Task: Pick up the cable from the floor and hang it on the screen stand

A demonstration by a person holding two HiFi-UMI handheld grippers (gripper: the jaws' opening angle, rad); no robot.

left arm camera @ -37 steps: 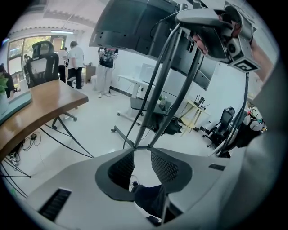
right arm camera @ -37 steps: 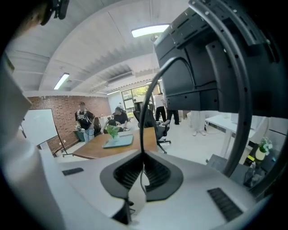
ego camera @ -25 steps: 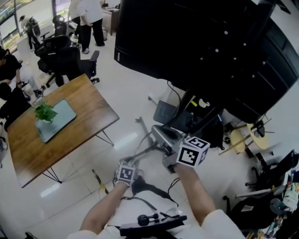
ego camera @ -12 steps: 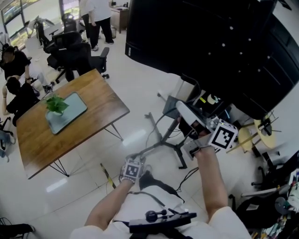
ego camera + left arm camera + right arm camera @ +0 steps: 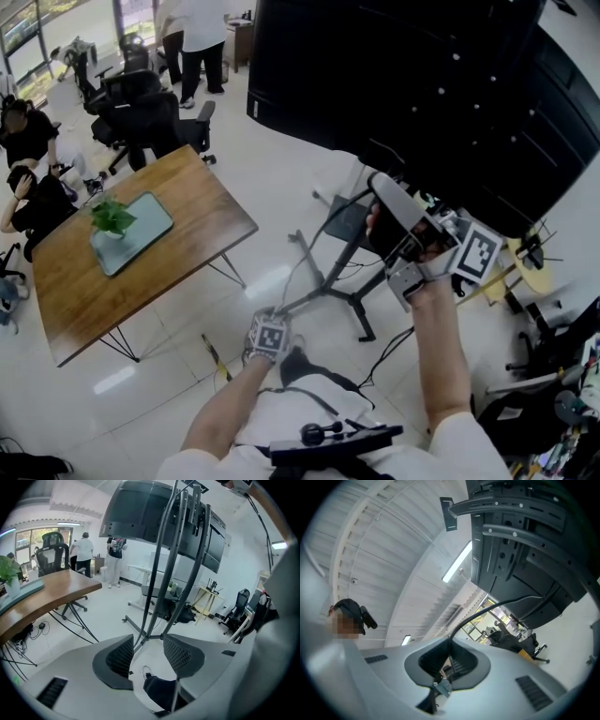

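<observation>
Pinching the cable [image 5: 502, 603] tight, right gripper [image 5: 449, 644] is aiming up at the stand [image 5: 520, 536] ahead of its jaws. Pickup done, hanging pending. Jaws of left gripper [image 5: 148, 641] are gaping, just opened, nothing between.

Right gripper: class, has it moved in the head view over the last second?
Yes. The right gripper, shut on the cable, has risen from beside the stand legs towards the black screen.
</observation>
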